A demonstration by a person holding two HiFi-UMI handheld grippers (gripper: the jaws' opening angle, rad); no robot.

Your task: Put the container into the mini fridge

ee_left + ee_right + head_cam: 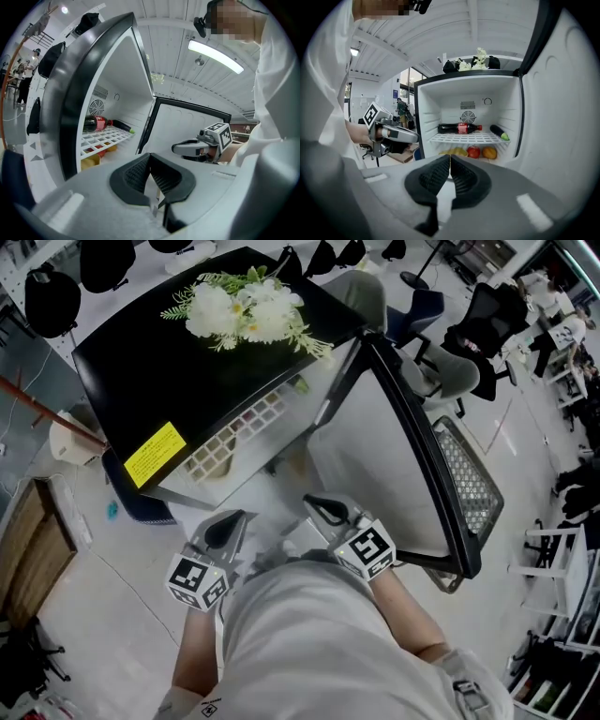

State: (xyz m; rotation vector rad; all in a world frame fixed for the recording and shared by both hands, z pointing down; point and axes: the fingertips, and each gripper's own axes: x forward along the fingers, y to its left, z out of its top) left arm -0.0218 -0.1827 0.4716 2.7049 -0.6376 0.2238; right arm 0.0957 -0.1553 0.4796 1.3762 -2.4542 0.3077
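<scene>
1. Standing open, the mini fridge (159, 381) has its door (375, 456) swung to the right, and white flowers (244, 310) lie on its black top.
2. On the wire shelf (464, 138) lie a cola bottle (459, 128) and a dark vegetable (499, 132). Under it are a yellow thing (454, 152), a red fruit (474, 152) and an orange fruit (489, 153). Whether one of them is the container I cannot tell.
3. The left hand-held gripper (223, 526) is in front of the fridge, its jaws pressed together on nothing.
4. The right hand-held gripper (323, 512) is beside it, also pressed together and empty.

Open-plan office: many swivel chairs (450, 371), desks (565, 334), ceiling strip light (215, 56) overhead
</scene>
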